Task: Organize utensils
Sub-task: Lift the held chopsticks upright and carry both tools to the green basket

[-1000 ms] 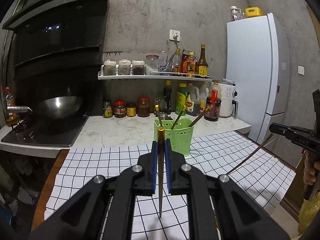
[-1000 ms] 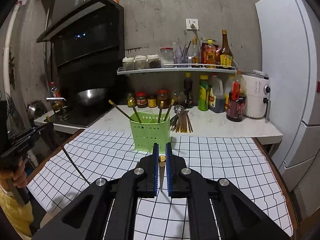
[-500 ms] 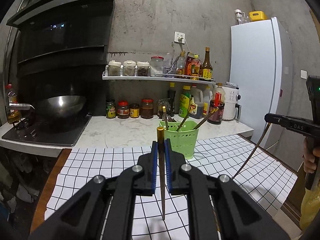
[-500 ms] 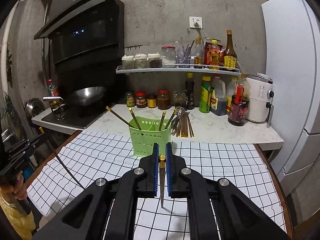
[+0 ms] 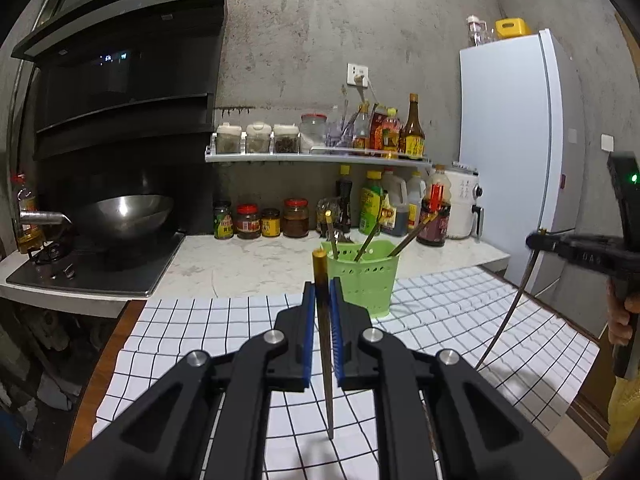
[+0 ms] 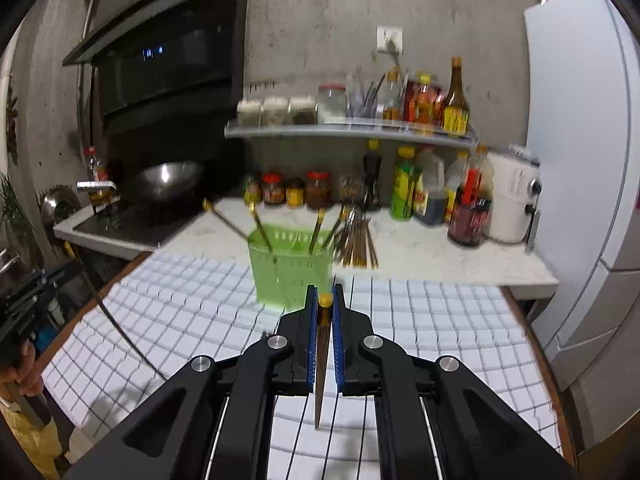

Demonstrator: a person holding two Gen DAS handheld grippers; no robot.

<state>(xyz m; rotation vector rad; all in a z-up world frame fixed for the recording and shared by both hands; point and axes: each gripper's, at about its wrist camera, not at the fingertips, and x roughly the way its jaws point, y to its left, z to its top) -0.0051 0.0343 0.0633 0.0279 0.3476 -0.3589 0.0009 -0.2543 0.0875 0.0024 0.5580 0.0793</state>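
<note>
A green perforated utensil holder [image 5: 363, 280] [image 6: 291, 267] stands on the checked cloth with several gold-tipped chopsticks in it. My left gripper [image 5: 321, 292] is shut on a dark chopstick [image 5: 325, 344] held upright, gold end up, in front of and above the holder. My right gripper [image 6: 325, 300] is shut on another chopstick [image 6: 322, 364], also upright, just in front of the holder. Each gripper shows in the other view, the right one [image 5: 538, 239] at the right edge and the left one [image 6: 72, 260] at the left edge, with its chopstick hanging down.
A bundle of loose chopsticks [image 6: 358, 240] lies on the marble counter behind the holder. Jars and sauce bottles [image 5: 380, 208] line the wall and shelf. A wok [image 5: 124, 210] sits on the stove at left. A white fridge [image 5: 516, 152] stands at right.
Both grippers have risen and tilted up with their chopsticks still held. The right wrist view is now blurred by motion, and the holder sits lower in it.
</note>
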